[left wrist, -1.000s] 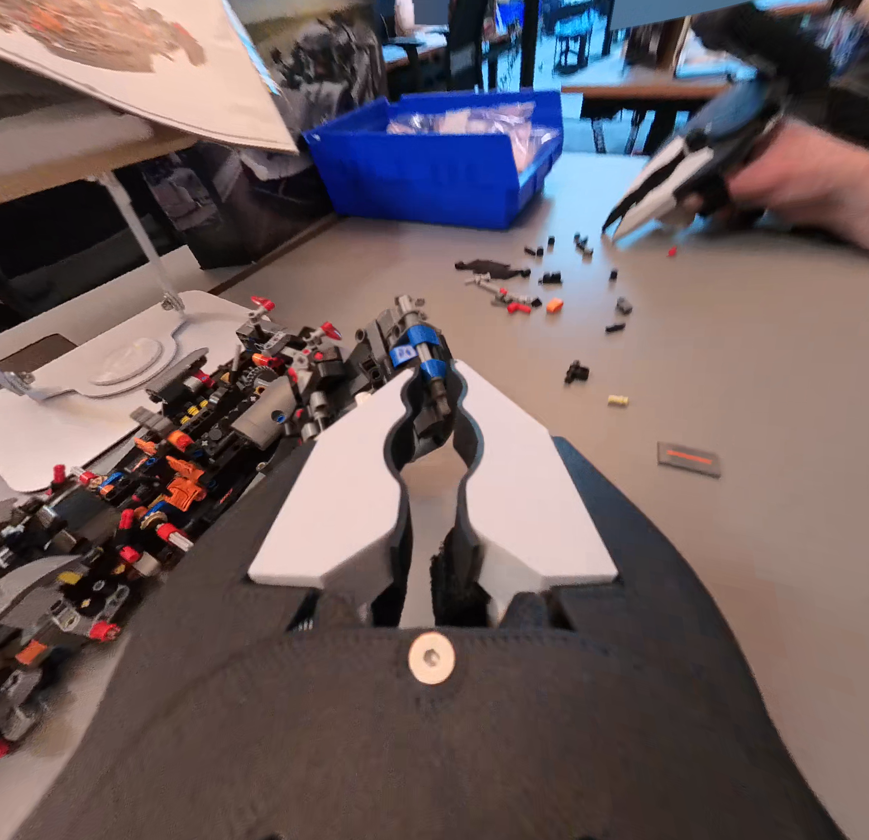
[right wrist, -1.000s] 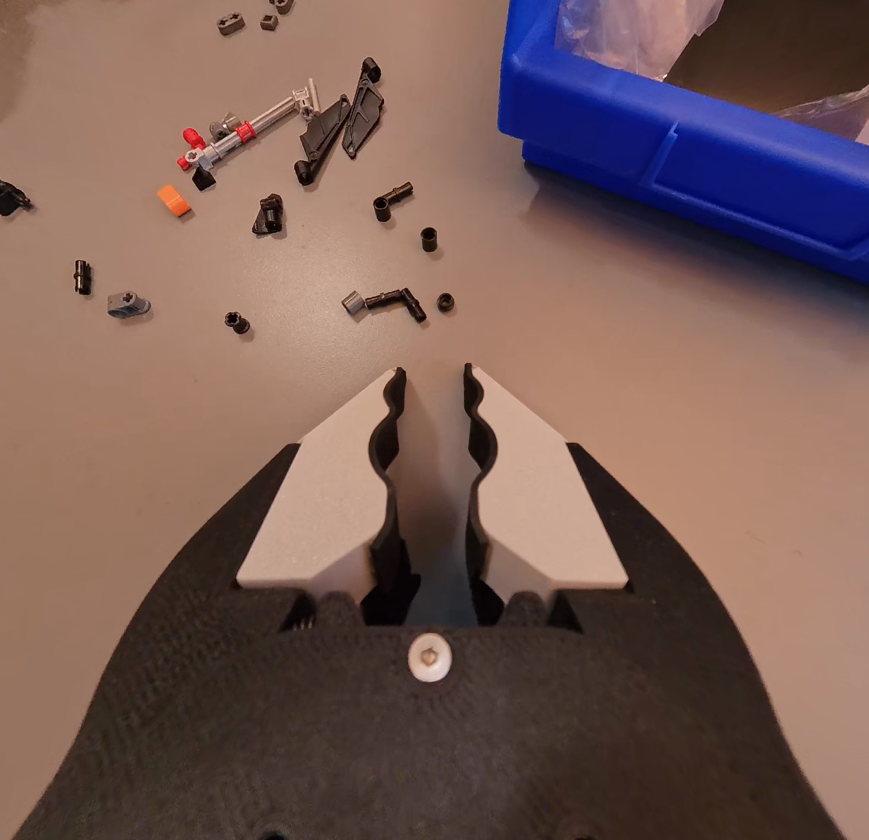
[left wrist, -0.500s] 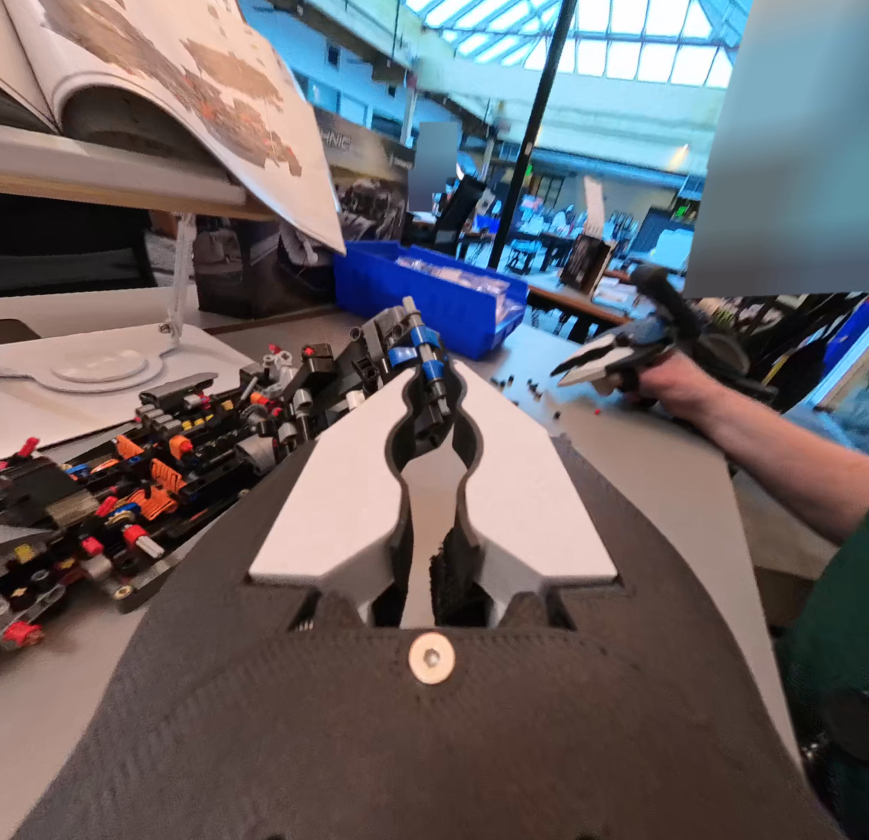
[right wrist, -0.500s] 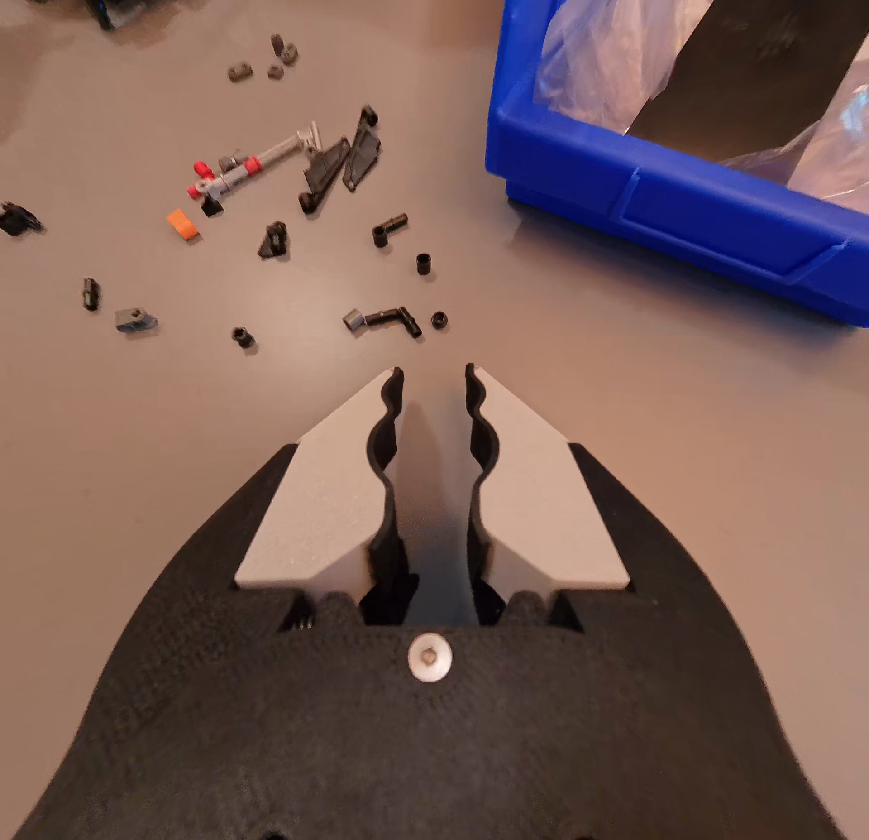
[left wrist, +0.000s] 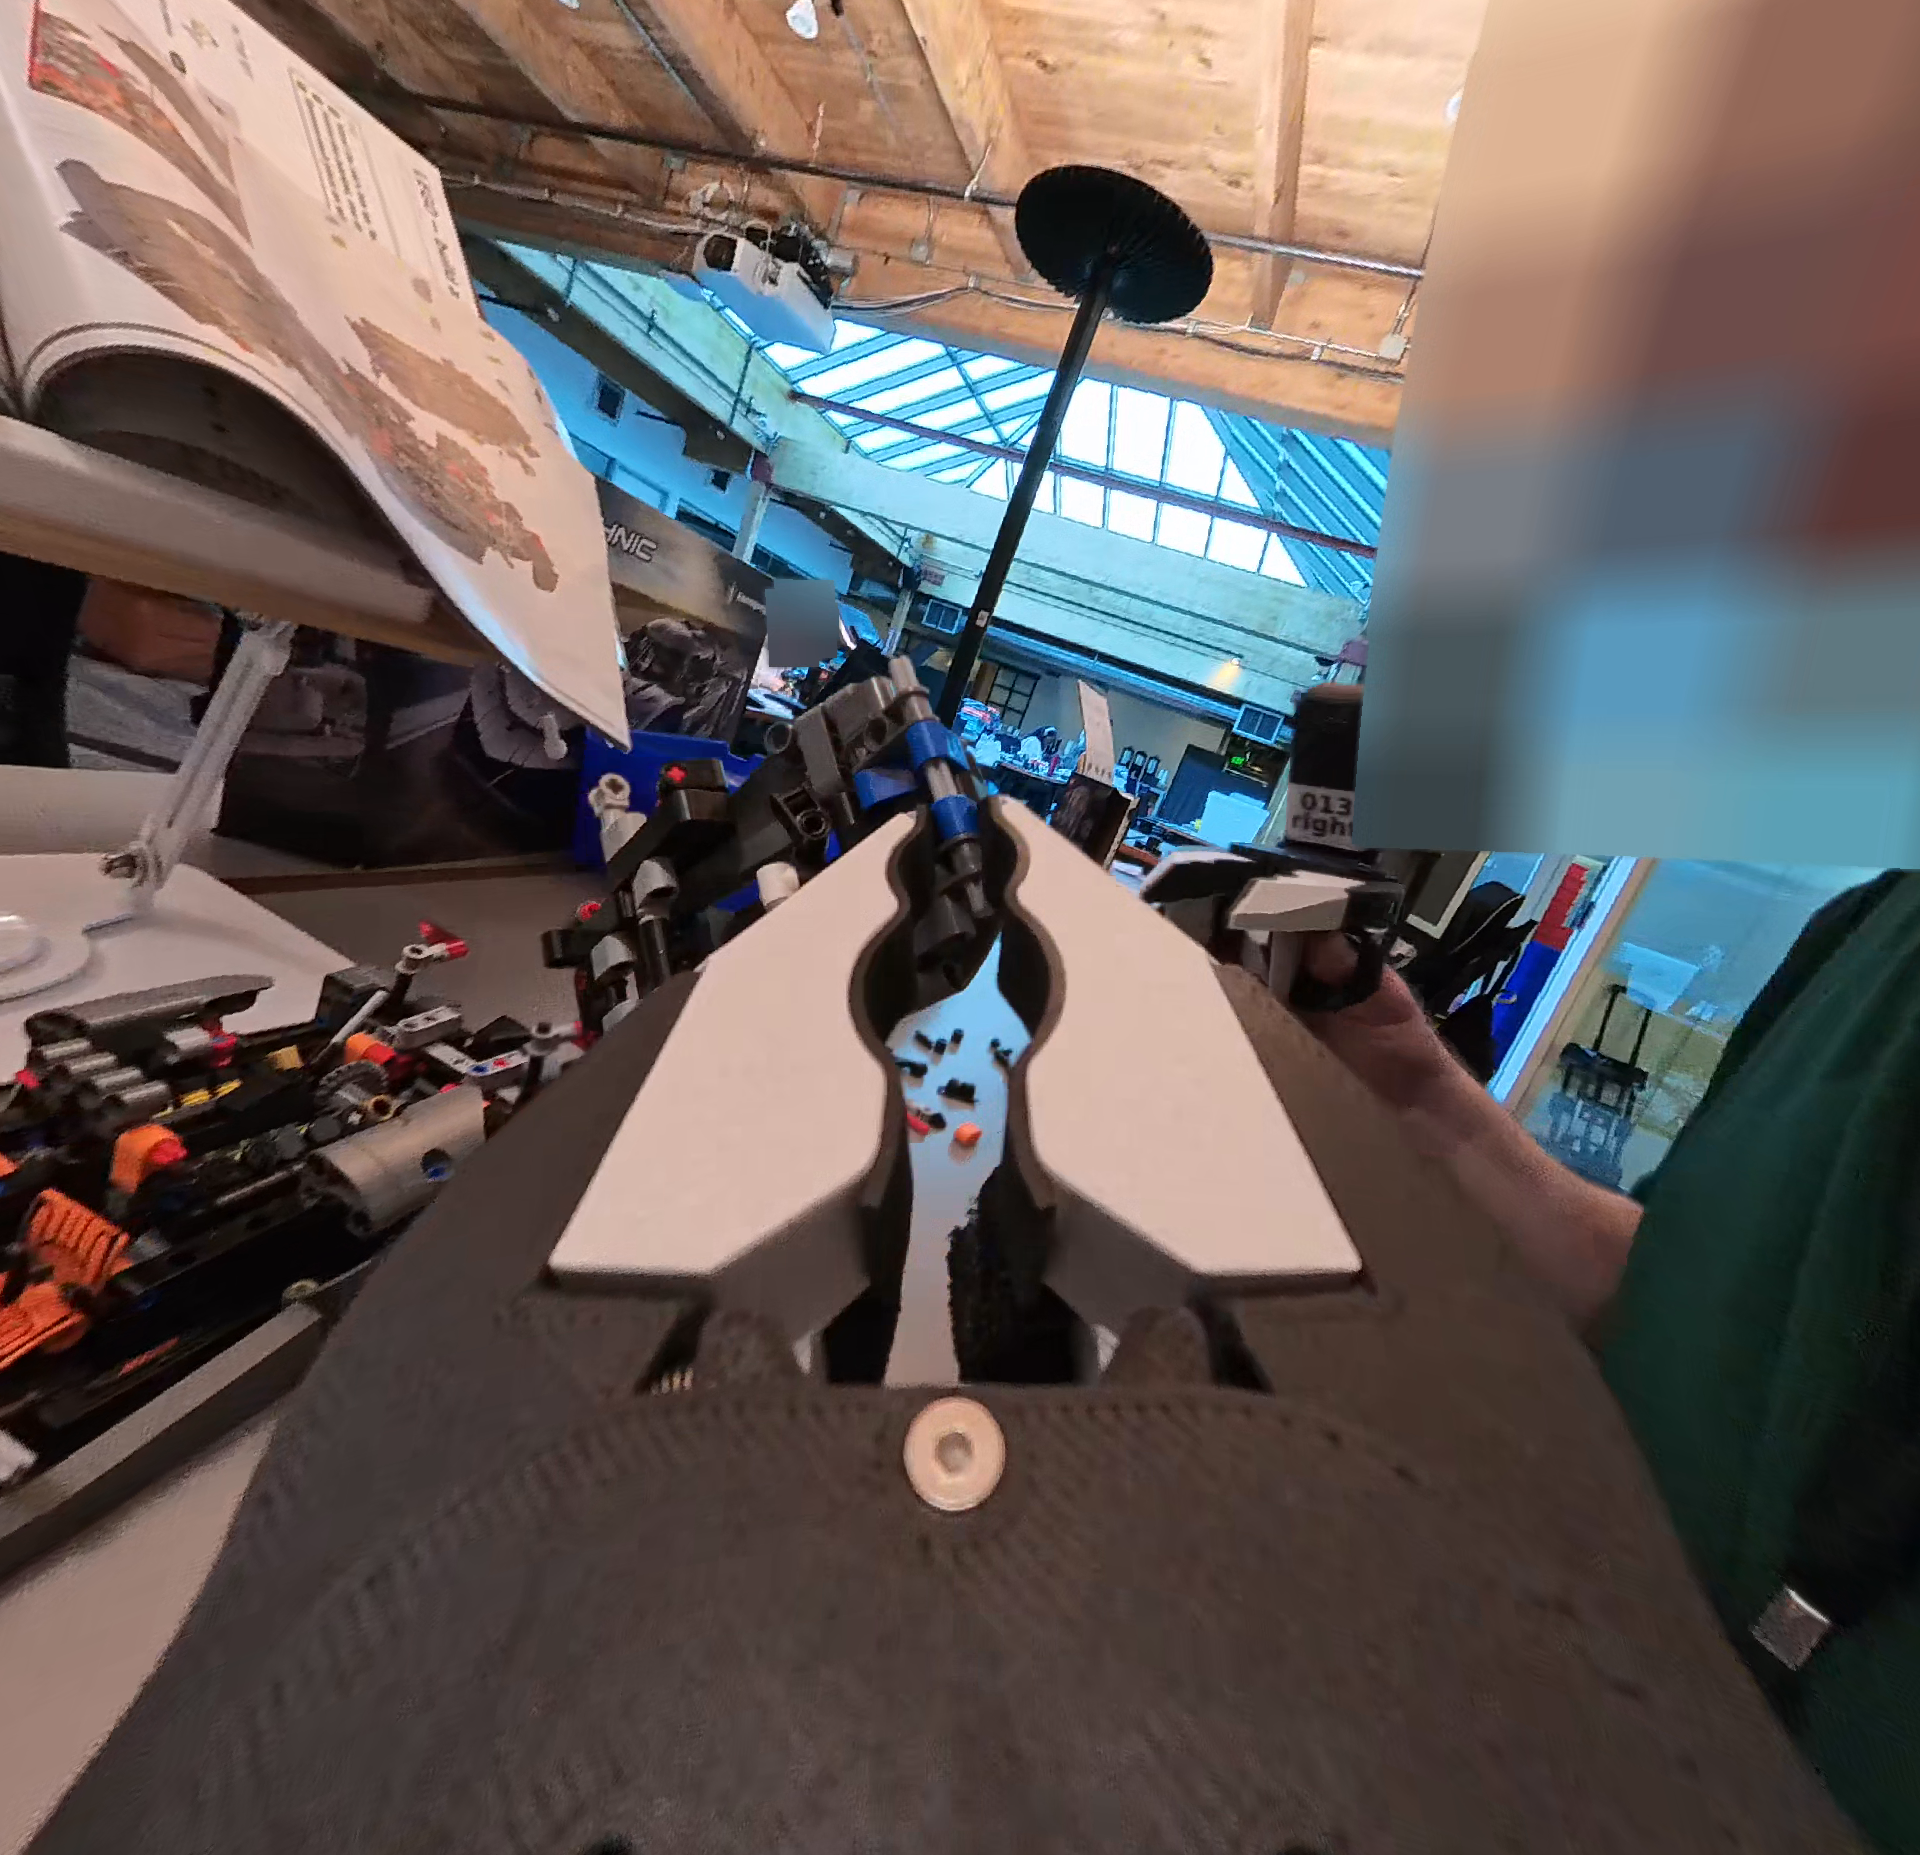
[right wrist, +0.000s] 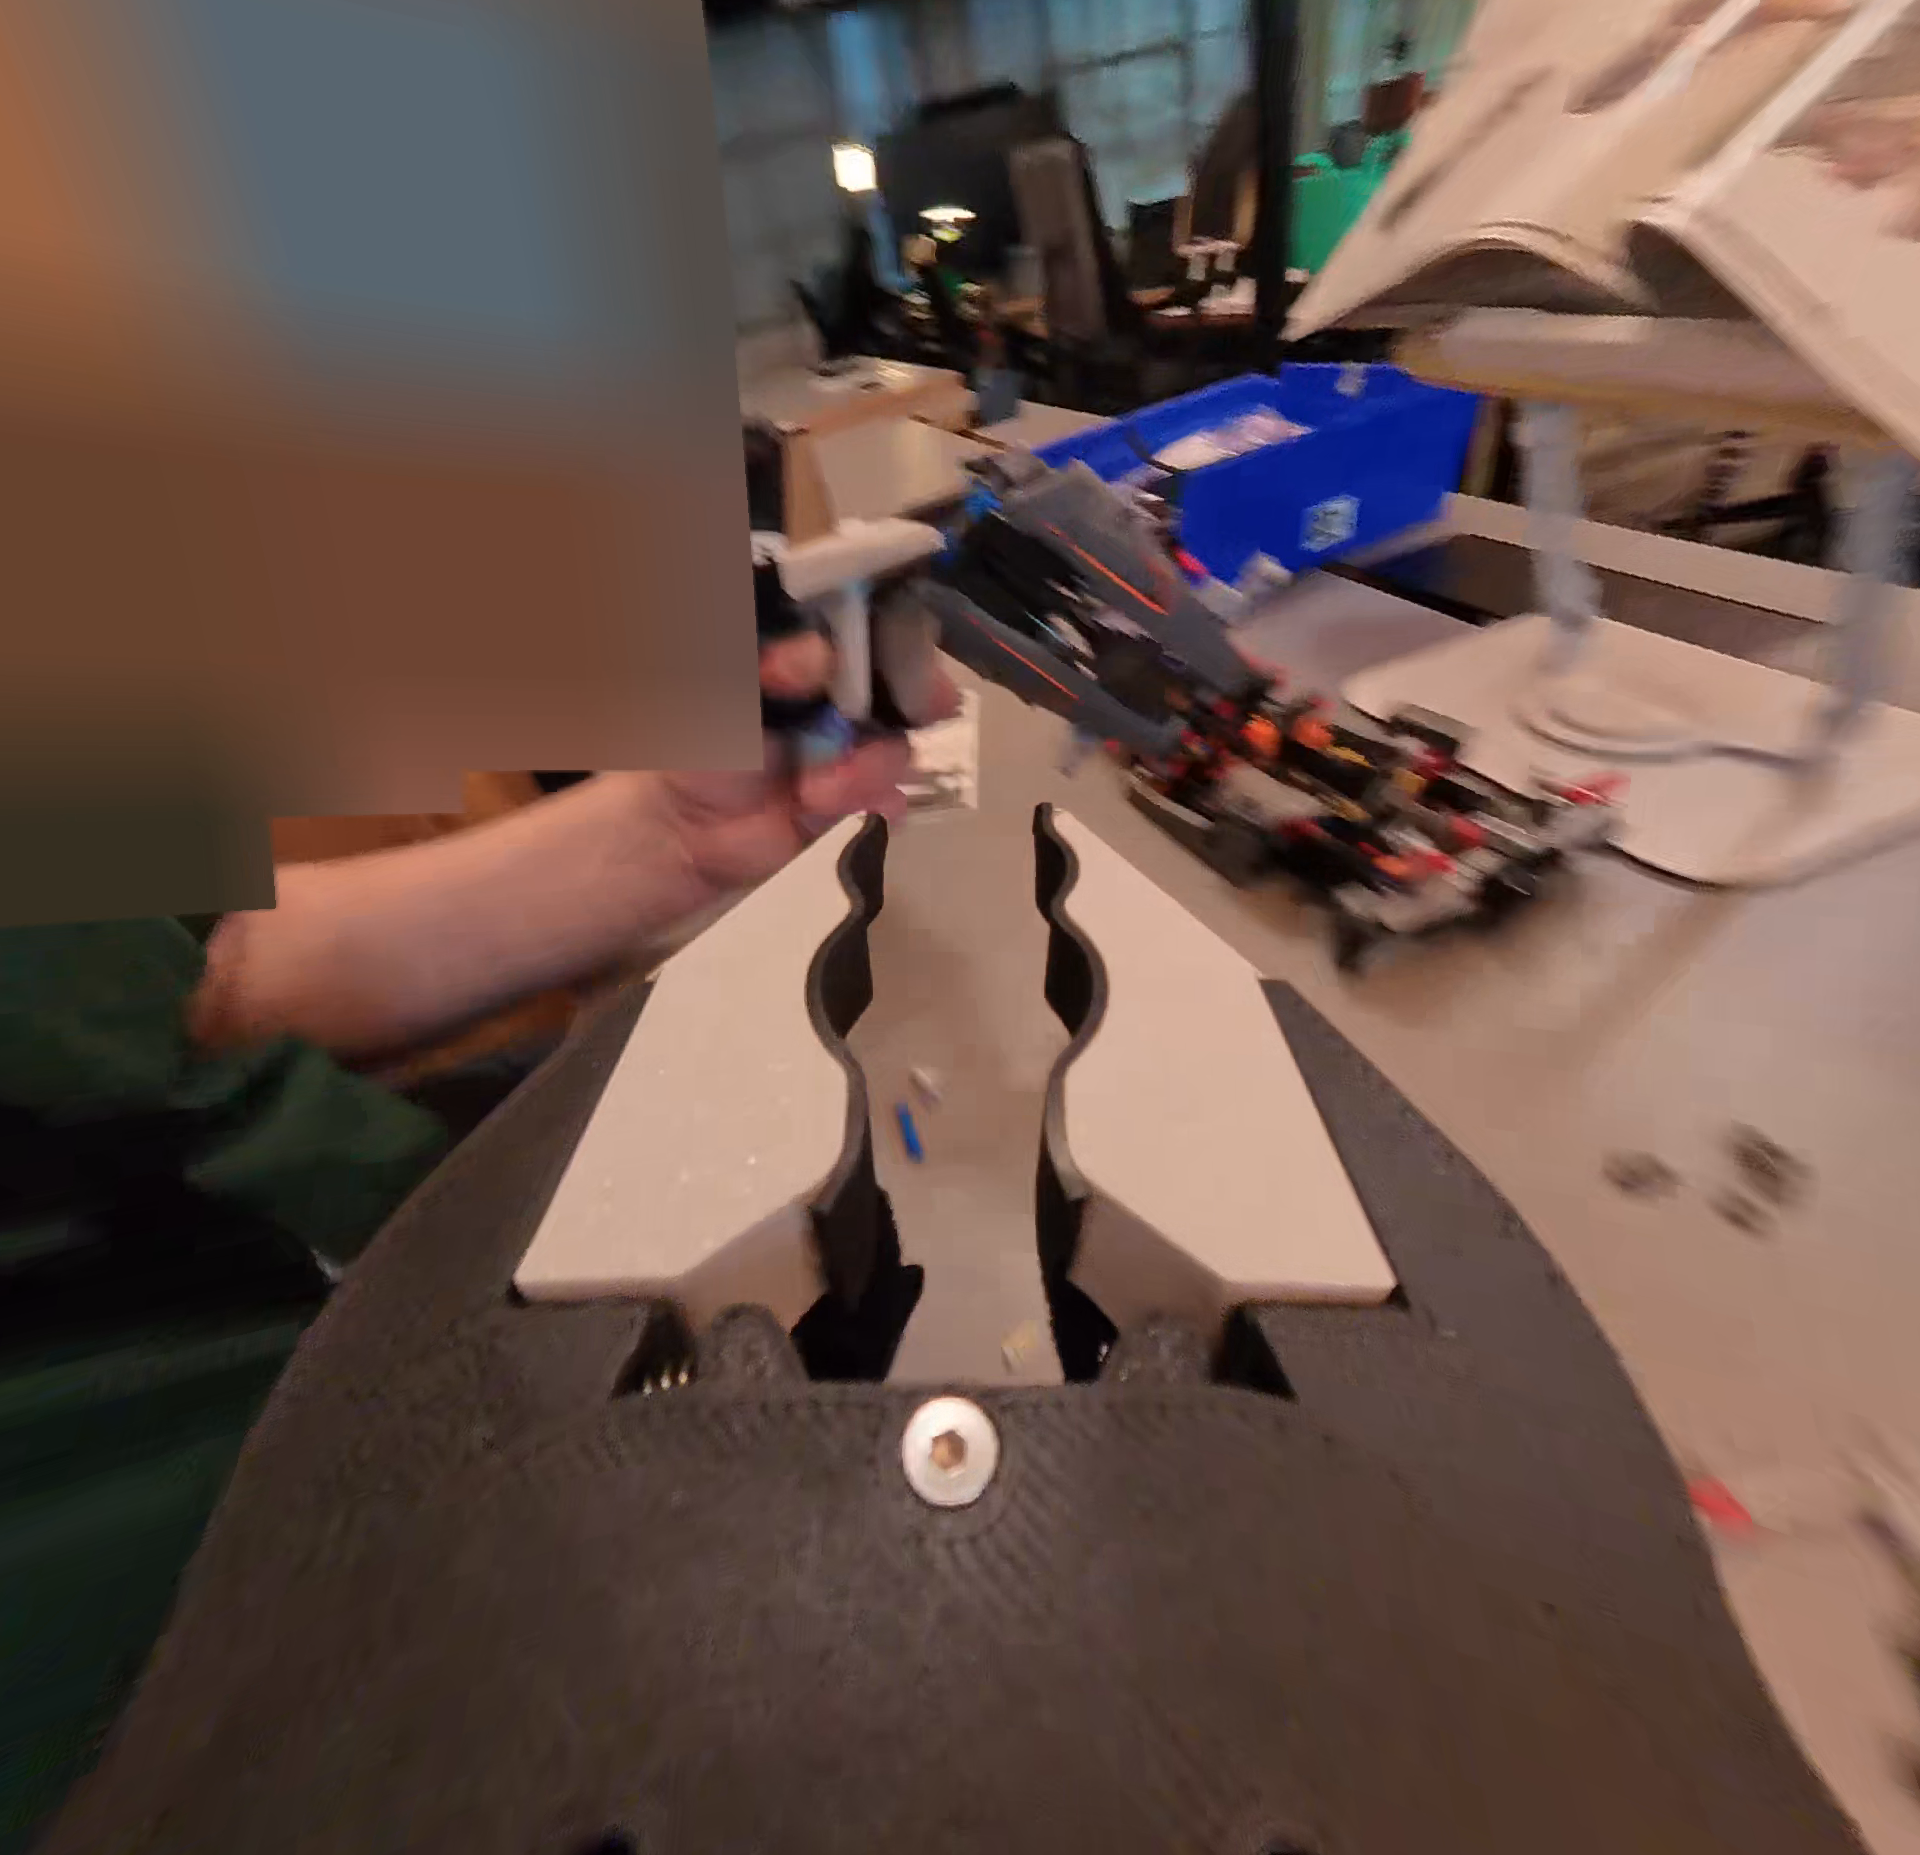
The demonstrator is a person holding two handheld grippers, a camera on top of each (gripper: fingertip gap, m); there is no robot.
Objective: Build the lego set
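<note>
Centre frame, left wrist view: left gripper (left wrist: 951, 870) clenched on lego sub-assembly (left wrist: 831, 766), raised off the table, presumably for inspection. Right gripper (right wrist: 956, 839) released, empty. Main lego model (left wrist: 208, 1130) lower left.

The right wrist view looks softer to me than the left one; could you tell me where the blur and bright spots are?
Right wrist view: motion blur smears the lego model and instruction book; its own claw stays sharp. Left wrist view: crisp, bright skylight behind, straight lines bowed by the wide lens.
</note>
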